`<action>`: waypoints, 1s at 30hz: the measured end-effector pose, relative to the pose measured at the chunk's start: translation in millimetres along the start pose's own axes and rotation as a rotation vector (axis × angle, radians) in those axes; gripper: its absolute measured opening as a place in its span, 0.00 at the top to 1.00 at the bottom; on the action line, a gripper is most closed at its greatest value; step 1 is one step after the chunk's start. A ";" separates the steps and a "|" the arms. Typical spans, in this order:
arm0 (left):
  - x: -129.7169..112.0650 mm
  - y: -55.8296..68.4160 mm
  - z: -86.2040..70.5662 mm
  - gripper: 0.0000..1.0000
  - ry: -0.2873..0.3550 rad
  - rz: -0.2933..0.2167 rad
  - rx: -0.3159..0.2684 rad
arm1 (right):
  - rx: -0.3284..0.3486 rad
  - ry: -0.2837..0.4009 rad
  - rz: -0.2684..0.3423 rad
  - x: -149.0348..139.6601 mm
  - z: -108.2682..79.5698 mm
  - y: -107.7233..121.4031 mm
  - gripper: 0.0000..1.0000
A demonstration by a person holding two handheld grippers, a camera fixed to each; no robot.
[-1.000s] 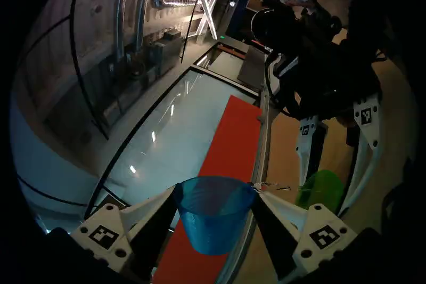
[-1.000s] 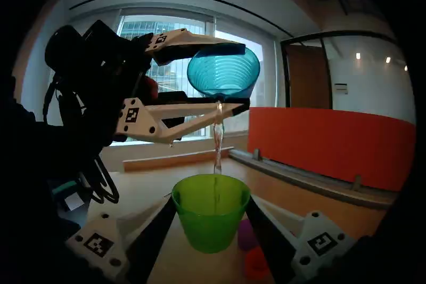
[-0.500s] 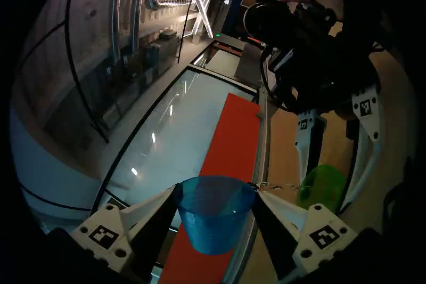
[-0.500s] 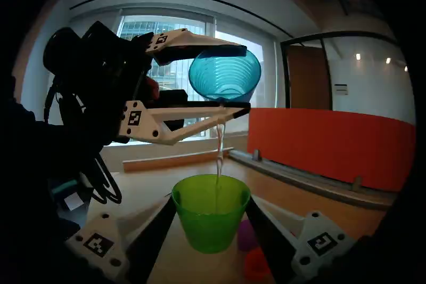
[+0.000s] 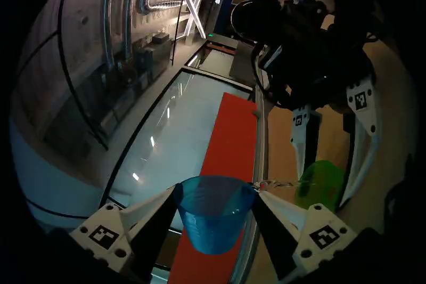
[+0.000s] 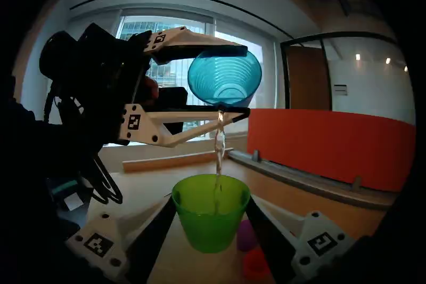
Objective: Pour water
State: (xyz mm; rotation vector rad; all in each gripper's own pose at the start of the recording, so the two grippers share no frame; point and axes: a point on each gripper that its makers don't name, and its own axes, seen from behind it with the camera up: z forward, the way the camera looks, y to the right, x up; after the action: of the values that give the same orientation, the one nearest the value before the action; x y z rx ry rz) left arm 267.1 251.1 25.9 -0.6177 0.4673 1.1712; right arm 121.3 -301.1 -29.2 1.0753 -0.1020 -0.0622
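Note:
My left gripper (image 5: 215, 214) is shut on a clear blue cup (image 5: 214, 213) and holds it tipped on its side. In the right gripper view that blue cup (image 6: 224, 77) hangs tilted above a green cup (image 6: 211, 218), and a thin stream of water (image 6: 218, 148) falls from its rim into the green cup. Held upright, the green cup sits between the fingers of my right gripper (image 6: 211, 225), which is shut on it. In the left gripper view the green cup (image 5: 320, 183) and the right gripper's white fingers (image 5: 362, 140) show at the right.
A wooden table (image 6: 160, 188) lies under the cups, with a red partition (image 6: 330, 140) along its right side and a window (image 6: 144, 33) behind. Small purple and red objects (image 6: 247, 246) lie on the table just right of the green cup.
The blue cup has stayed tilted over the green cup with water still running. The left gripper view has swung slightly, and the stream has shifted a little.

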 end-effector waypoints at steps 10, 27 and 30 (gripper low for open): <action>2.3 -1.1 2.3 0.11 -0.002 0.047 0.002 | -0.001 0.002 -0.001 0.3 -0.6 0.1 0.09; 5.9 -2.5 2.3 0.11 -0.005 0.110 0.011 | -0.004 0.003 -0.003 0.3 0.0 0.3 0.09; 6.9 -3.0 2.1 0.11 -0.005 0.125 0.011 | -0.005 0.003 -0.003 0.1 -0.2 0.8 0.09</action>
State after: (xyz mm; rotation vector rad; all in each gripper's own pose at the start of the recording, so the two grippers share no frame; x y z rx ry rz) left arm 272.2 256.5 23.7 -0.5828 0.5138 1.2871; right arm 121.4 -300.6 -28.6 1.0704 -0.0972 -0.0637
